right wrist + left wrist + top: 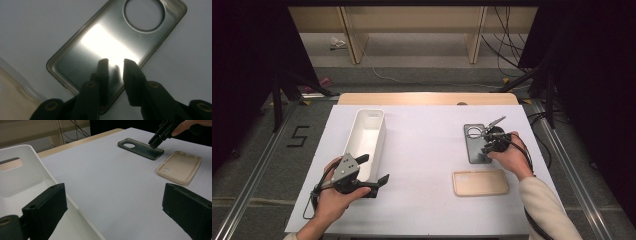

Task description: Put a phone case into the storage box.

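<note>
White paper or cloth covers the table, and a strip of light wood shows at its far edge. On this white top, the dark phone case is the thing to find first. It lies flat with its open side up, and it has a big round hole near its far end. The right gripper points down over the near part of the dark phone case. Its two black jaws stand a little way apart, just above the inside of the case, and I cannot tell if they touch it. They do not pinch anything. Just nearer to the person than the dark phone case lies a tan phone case, also flat and open side up, and the two cases do not touch. Far off to the left of the dark phone case stands a long white bin. The left gripper rests at the near end of that bin, held in the person's left hand. Its jaws are spread wide, with nothing between them but bare table and the bin's edge. Beyond the table, past the dark phone case, grey floor shows with loose cables on it, and pale wooden legs stand behind. Dark screens stand on both sides.
</note>
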A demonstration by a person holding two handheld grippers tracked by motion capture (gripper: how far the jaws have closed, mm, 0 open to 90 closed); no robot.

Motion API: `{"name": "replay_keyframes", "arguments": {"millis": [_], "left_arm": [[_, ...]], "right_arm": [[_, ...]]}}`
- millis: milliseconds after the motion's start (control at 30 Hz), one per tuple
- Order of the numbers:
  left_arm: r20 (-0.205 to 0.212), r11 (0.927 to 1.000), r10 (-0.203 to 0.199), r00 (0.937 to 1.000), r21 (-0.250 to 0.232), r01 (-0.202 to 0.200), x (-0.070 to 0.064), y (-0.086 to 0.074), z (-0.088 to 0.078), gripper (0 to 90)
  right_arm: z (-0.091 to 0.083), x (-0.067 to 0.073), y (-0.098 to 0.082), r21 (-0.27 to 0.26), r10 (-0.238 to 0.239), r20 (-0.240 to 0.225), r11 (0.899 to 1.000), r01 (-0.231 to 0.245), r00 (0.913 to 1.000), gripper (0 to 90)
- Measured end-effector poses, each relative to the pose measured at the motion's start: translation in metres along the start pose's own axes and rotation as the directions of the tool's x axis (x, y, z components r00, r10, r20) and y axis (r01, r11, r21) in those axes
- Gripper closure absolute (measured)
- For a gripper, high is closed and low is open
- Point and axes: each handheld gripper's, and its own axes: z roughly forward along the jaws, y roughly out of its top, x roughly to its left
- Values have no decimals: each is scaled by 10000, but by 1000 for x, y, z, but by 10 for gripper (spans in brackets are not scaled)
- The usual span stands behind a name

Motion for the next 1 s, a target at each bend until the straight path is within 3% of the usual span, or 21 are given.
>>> {"name": "replay_keyframes", "arguments": {"millis": [33, 100, 133, 167, 200, 233, 267, 300, 333, 367, 400, 467, 533, 600, 633, 700, 767, 800, 867, 900, 1000], "left_arm": [[-13, 10000, 8, 10000, 12, -8, 0, 0, 0, 53], [5, 10000, 20, 10000, 28, -20, -1, 0, 0, 54], [-2, 10000, 22, 10000, 36, -22, -1, 0, 0, 53], [-5, 10000, 12, 10000, 31, -12, -1, 0, 1, 53], [8, 10000, 16, 10000, 48, -16, -1, 0, 1, 54], [8, 10000, 16, 10000, 48, -16, -1, 0, 1, 54], [10, 10000, 30, 10000, 52, -30, -1, 0, 1, 54], [20, 10000, 38, 10000, 47, -38, -2, 0, 1, 54], [16, 10000, 43, 10000, 42, -44, -2, 0, 1, 54], [26, 10000, 38, 10000, 35, -38, -2, 0, 1, 54], [27, 10000, 44, 10000, 40, -44, -2, 0, 1, 54], [39, 10000, 33, 10000, 42, -34, -2, 0, 1, 54], [40, 10000, 24, 10000, 35, -24, -2, 0, 1, 54], [36, 10000, 23, 10000, 30, -23, -2, 0, 1, 54], [41, 10000, 17, 10000, 26, -17, -2, 0, 1, 54], [44, 10000, 26, 10000, 32, -26, -2, 0, 1, 54], [44, 10000, 28, 10000, 34, -28, -2, 0, 1, 54], [38, 10000, 32, 10000, 32, -32, -2, 0, 1, 54], [43, 10000, 30, 10000, 30, -30, -2, 0, 1, 54], [52, 10000, 31, 10000, 32, -31, -2, 0, 1, 54], [59, 10000, 29, 10000, 38, -30, -2, 0, 1, 54]], "right_arm": [[-3, 0, 2, -98, -581, 111, 9983, 582, 9983, 639], [-7, 2, 5, 208, -1913, -6, 9813, 1913, 9815, 551], [-10, 6, 6, 376, -2844, -86, 9579, 2845, 9587, 491], [-10, 6, 6, 376, -2844, -86, 9579, 2845, 9587, 491], [-9, 11, 6, 748, -3515, -334, 9326, 3530, 9356, 467], [-9, 11, 6, 748, -3515, -334, 9326, 3530, 9356, 467], [-8, 16, 6, 1091, -4117, -447, 9037, 4141, 9102, 455], [-8, 16, 6, 1091, -4117, -447, 9037, 4141, 9102, 438], [-7, 20, 7, 1263, -4467, -532, 8842, 4497, 8931, 434], [-7, 22, 8, 1383, -4584, -550, 8763, 4615, 8870, 434], [-7, 23, 9, 1439, -4841, -598, 8612, 4875, 8730, 434], [-7, 25, 9, 1530, -4883, -582, 8575, 4911, 8707, 435], [-4, 28, 12, 1793, -5443, -742, 8170, 5481, 8356, 443], [-3, 28, 12, 1824, -5524, -758, 8108, 5562, 8301, 446], [0, 29, 13, 1936, -5711, -859, 7943, 5759, 8164, 447], [2, 30, 14, 2091, -5842, -896, 7808, 5888, 8066, 454], [2, 31, 14, 2189, -5859, -891, 7774, 5897, 8055, 456], [4, 31, 14, 2159, -6016, -938, 7655, 6061, 7932, 468], [5, 32, 16, 2316, -6099, -1034, 7535, 6153, 7857, 484], [6, 33, 16, 2314, -6103, -989, 7541, 6147, 7860, 492], [7, 34, 18, 2362, -6288, -1110, 7355, 6350, 7696, 521]]}}
